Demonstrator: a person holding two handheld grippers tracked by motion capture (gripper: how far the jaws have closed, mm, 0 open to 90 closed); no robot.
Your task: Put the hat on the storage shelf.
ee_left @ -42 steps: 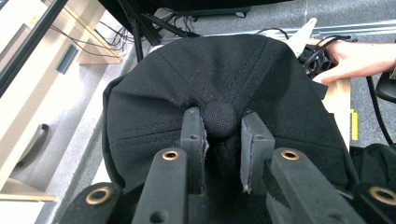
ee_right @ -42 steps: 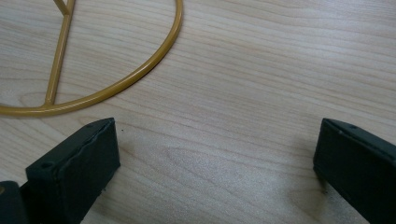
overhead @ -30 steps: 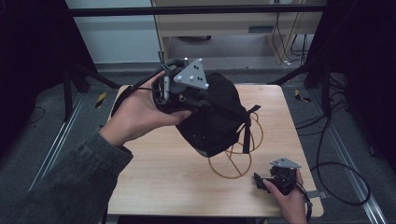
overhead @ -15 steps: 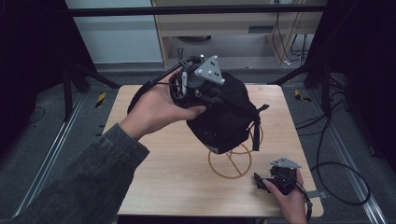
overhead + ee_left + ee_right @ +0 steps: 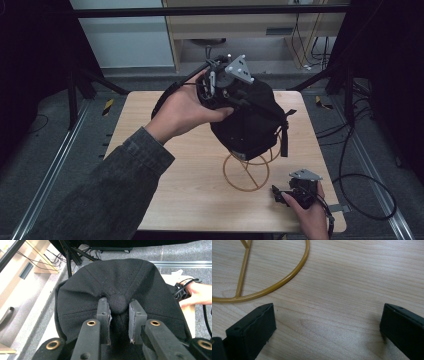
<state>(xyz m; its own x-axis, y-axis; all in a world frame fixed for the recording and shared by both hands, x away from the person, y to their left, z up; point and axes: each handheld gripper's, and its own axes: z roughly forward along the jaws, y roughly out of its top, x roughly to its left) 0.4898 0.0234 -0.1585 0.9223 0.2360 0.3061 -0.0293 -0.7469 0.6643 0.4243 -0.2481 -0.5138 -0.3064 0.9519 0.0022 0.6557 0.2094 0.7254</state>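
Centre frame, the left gripper [image 5: 117, 315] pinches the black cap [image 5: 248, 120] by its top button [image 5: 117, 303]; steady lowering onto the gold wire stand [image 5: 247, 169] seems wise. Lower right, the right gripper [image 5: 327, 327] rests wide apart.

The high view is dim, its corners falling to near black; only the pale wooden bench [image 5: 175, 195] at centre catches light. Both gripper views are brighter and sharp, with soft shadows and slight edge curvature.
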